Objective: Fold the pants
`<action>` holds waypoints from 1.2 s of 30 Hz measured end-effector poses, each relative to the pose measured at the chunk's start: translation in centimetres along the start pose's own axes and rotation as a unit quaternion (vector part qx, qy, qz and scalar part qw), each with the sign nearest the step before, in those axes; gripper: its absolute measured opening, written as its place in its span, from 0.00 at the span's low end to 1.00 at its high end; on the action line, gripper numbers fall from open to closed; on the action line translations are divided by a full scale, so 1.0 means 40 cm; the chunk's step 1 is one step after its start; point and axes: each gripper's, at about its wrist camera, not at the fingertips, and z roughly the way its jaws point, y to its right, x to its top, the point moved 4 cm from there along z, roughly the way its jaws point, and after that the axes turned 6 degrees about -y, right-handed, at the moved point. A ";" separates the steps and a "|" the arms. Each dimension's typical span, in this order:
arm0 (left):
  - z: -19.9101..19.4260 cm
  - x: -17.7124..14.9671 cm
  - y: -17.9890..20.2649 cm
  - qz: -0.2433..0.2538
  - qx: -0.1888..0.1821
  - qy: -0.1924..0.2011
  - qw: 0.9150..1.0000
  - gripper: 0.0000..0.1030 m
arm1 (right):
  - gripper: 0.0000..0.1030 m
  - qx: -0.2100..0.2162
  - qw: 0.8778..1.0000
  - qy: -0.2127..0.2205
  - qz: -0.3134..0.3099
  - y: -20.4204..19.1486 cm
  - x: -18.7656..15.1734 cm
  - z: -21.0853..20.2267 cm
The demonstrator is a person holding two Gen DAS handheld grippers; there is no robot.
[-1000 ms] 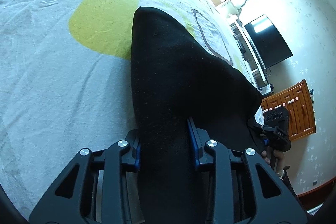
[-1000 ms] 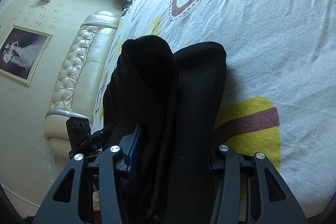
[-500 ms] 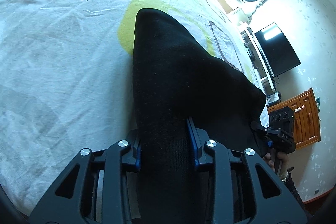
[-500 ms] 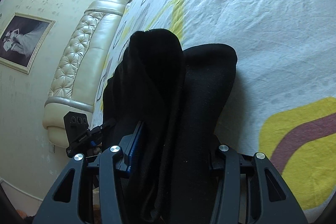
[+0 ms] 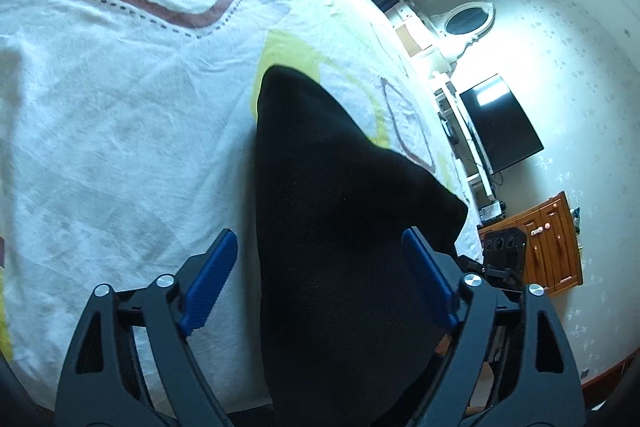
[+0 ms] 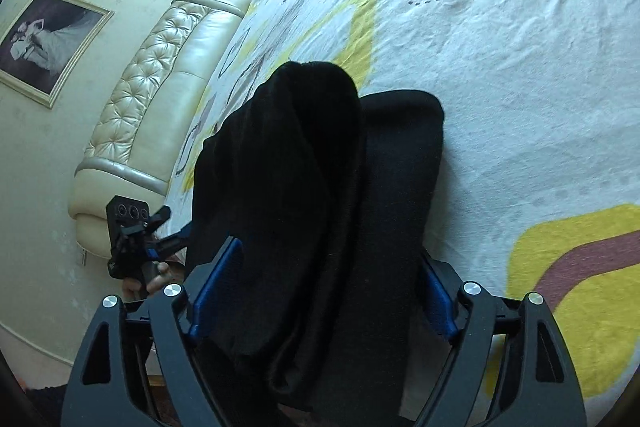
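The black pants (image 5: pixel 332 211) lie folded in a thick bundle on the white patterned bed sheet (image 5: pixel 120 115). My left gripper (image 5: pixel 320 247) is open, its blue pads standing wide on either side of one end of the bundle. My right gripper (image 6: pixel 326 259) is open too, its jaws spread around the other end of the pants (image 6: pixel 320 187), where stacked layers show. Each gripper shows small in the other's view, the right one (image 5: pixel 502 255) and the left one (image 6: pixel 136 239).
A padded cream headboard (image 6: pixel 160 87) and a framed picture (image 6: pixel 44 43) stand to the left in the right wrist view. A black TV (image 5: pixel 500 123), a white dresser with an oval mirror (image 5: pixel 468 23) and an orange cabinet (image 5: pixel 548 247) stand beyond the bed's edge.
Both grippers have opened and let go of the pants, which now rest on the bed. Both moved forward over the sheet while carrying the bundle.
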 end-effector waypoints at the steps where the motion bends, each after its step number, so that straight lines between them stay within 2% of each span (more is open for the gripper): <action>1: -0.012 0.007 -0.009 -0.002 0.000 0.008 1.000 0.88 | 0.78 0.004 1.000 0.010 0.007 0.013 0.005 -0.013; 4: -0.006 0.032 -0.045 -0.018 0.016 0.012 1.000 0.88 | 0.78 0.026 0.996 0.048 0.070 0.068 0.041 -0.041; 6: 0.020 0.050 -0.058 -0.030 0.017 0.003 0.999 0.88 | 0.78 0.059 0.992 0.062 0.093 0.086 0.066 -0.042; 8: 0.051 0.072 -0.058 -0.034 0.021 -0.003 0.999 0.88 | 0.78 0.078 0.991 0.064 0.092 0.081 0.095 -0.030; 14: 0.136 0.129 -0.016 -0.022 0.013 -0.017 1.000 0.88 | 0.82 0.078 0.991 0.051 0.099 0.076 0.162 0.020; 16: 0.160 0.139 -0.015 -0.025 0.009 -0.028 0.999 0.88 | 0.80 0.077 0.991 0.046 0.098 0.079 0.164 0.023; 17: 0.169 0.142 -0.017 -0.027 0.013 -0.030 0.999 0.86 | 0.69 0.063 0.992 0.042 0.101 0.085 0.163 0.025; 18: 0.177 0.145 -0.019 -0.026 0.025 -0.030 0.999 0.76 | 0.50 0.040 0.993 0.035 0.105 0.091 0.161 0.030; 19: 0.183 0.146 -0.022 -0.023 0.038 -0.031 0.999 0.71 | 0.47 0.026 0.993 0.028 0.109 0.100 0.158 0.036; 21: 0.189 0.146 -0.024 -0.017 0.054 -0.027 0.998 0.54 | 0.41 0.028 0.993 0.027 0.112 0.109 0.153 0.035; 24: 0.187 0.146 -0.027 -0.020 0.058 -0.021 0.998 0.44 | 0.41 0.034 0.992 0.030 0.114 0.113 0.145 0.033; 30: 0.182 0.154 -0.024 -0.014 0.068 -0.010 0.998 0.34 | 0.40 0.050 0.992 0.047 0.101 0.110 0.142 0.024; 36: 0.183 0.163 -0.019 -0.007 0.080 -0.011 0.997 0.32 | 0.40 0.049 0.992 0.059 0.103 0.099 0.144 0.030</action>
